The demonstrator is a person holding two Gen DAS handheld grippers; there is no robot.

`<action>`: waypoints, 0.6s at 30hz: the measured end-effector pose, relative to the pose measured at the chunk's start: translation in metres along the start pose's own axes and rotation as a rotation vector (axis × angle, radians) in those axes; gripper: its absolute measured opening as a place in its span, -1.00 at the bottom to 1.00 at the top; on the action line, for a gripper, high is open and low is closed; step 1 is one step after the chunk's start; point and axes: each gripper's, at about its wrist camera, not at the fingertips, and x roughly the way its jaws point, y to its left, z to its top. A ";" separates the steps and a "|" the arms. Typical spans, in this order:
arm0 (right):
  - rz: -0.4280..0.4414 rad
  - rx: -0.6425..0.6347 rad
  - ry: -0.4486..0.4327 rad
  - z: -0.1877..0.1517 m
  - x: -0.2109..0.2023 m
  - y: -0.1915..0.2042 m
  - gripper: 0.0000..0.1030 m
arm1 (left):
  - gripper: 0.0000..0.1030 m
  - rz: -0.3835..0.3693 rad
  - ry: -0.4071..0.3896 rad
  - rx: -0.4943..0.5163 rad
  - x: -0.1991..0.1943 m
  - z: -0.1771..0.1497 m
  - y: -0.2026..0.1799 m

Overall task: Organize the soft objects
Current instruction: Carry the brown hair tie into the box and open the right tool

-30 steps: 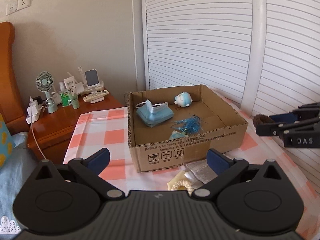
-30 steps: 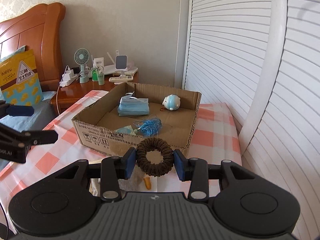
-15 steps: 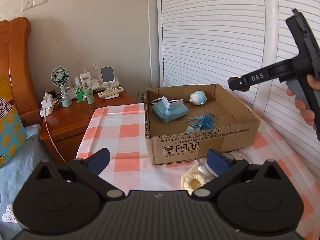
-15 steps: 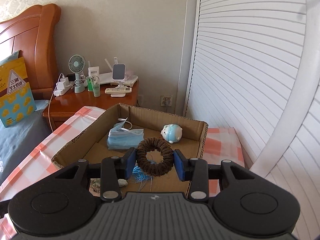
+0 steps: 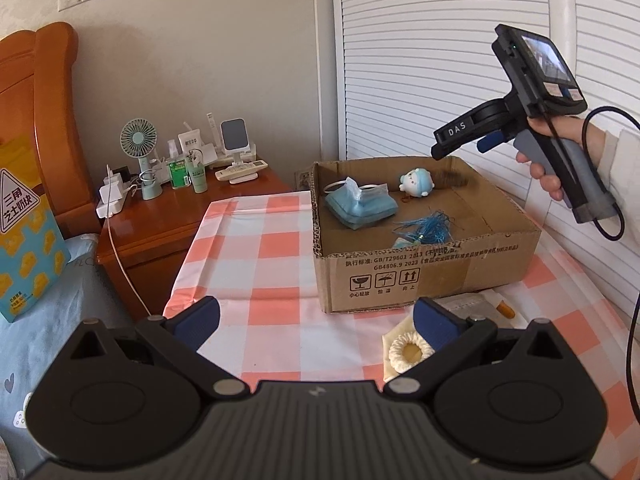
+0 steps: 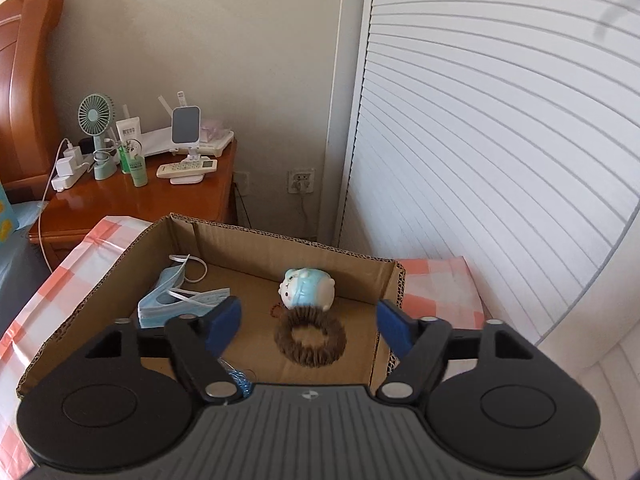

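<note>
In the right wrist view, the brown scrunchie [image 6: 311, 337] is seen inside the cardboard box [image 6: 280, 242], at about 4 o'clock of the box floor. It is a ring with no clear long axis and its hole is turned up toward the camera; whether it has settled on the cardboard cannot be told, and in the left wrist view it shows only as a brown blur near the far wall. The right gripper [image 6: 309, 322] hangs over it with its blue pads [image 6: 224, 318] spread wide to either side; the jaws have just been opening, and the ring is touched by neither pad.

Going left to right across the box: a stack of blue face masks [image 6: 176, 300] is found at 9 o'clock of the scrunchie, its long axis running left to right, with white ear loops trailing toward the far wall. A blue tinsel tassel [image 5: 430, 226] lies toward the near wall, mostly hidden by the gripper in the right view. A small blue-and-white plush toy [image 6: 307, 289] sits just beside the scrunchie at 12 o'clock, its face turned left; whether the two touch cannot be told.

The left gripper [image 5: 316, 322] is held over the checked tablecloth [image 5: 256, 248] with its pads wide apart and nothing between them. Just by its right pad, at 6 o'clock of the box, a cream scrunchie [image 5: 408, 354] lies on a pale cloth. At 10 o'clock of the box a wooden nightstand [image 5: 168, 216] carries a small fan [image 5: 138, 142], bottles and a remote.
</note>
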 end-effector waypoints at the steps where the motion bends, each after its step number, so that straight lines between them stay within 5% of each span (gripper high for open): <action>1: -0.007 0.007 0.012 0.000 0.003 -0.001 0.75 | 0.99 -0.001 0.000 0.000 0.000 0.000 0.000; 10: -0.011 0.039 -0.007 -0.012 -0.019 -0.006 1.00 | 0.99 -0.008 0.001 -0.008 -0.005 -0.001 0.002; 18: -0.027 0.038 -0.016 -0.028 -0.054 -0.001 1.00 | 0.99 -0.005 0.000 -0.017 -0.010 -0.003 0.006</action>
